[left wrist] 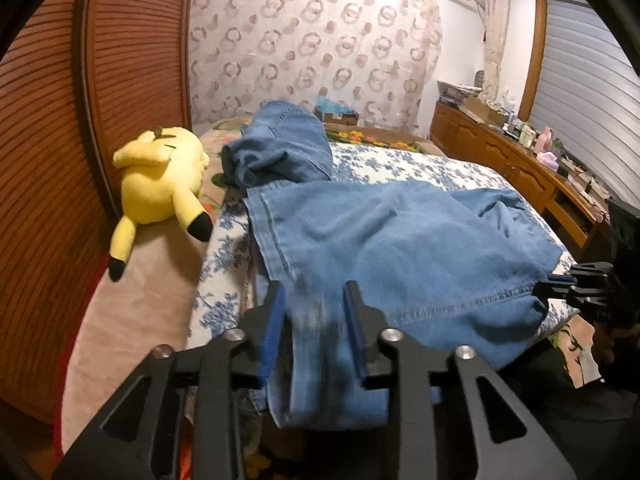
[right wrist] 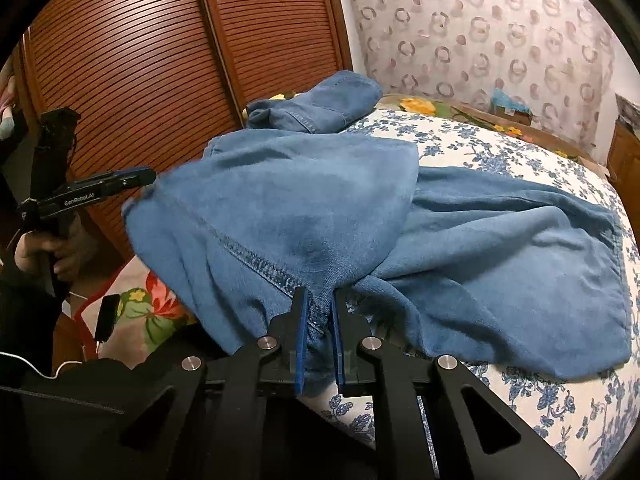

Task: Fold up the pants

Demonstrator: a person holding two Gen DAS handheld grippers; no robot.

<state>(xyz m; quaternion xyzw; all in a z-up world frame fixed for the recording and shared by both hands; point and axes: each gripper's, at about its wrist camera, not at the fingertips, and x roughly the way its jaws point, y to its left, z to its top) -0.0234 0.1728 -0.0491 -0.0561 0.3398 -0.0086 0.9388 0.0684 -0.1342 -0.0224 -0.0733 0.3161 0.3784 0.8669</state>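
Both grippers are on the pants now, and this is where it can slip. The left gripper has a thick bunch of denim stuffed between its fingers, which stand fairly wide around the cloth, so the hold looks bulky rather than crisp. If the person lifts fast, I'd expect layers to slide out unevenly and the fold line to skew. The right gripper pinches much narrower, its fingers closed on the stitched hem edge; a thin bite like that could pull free under the weight of the fabric.

Another worry: the far leg is crumpled in a heap near the head of the bed, so dragging the near end may tug that heap along instead of flattening it. The yellow plush toy lies just beside the denim on the left and could get swept.

The pants lie spread across the floral bed cover, near edge raised between the two grippers, stretched from one to the other.
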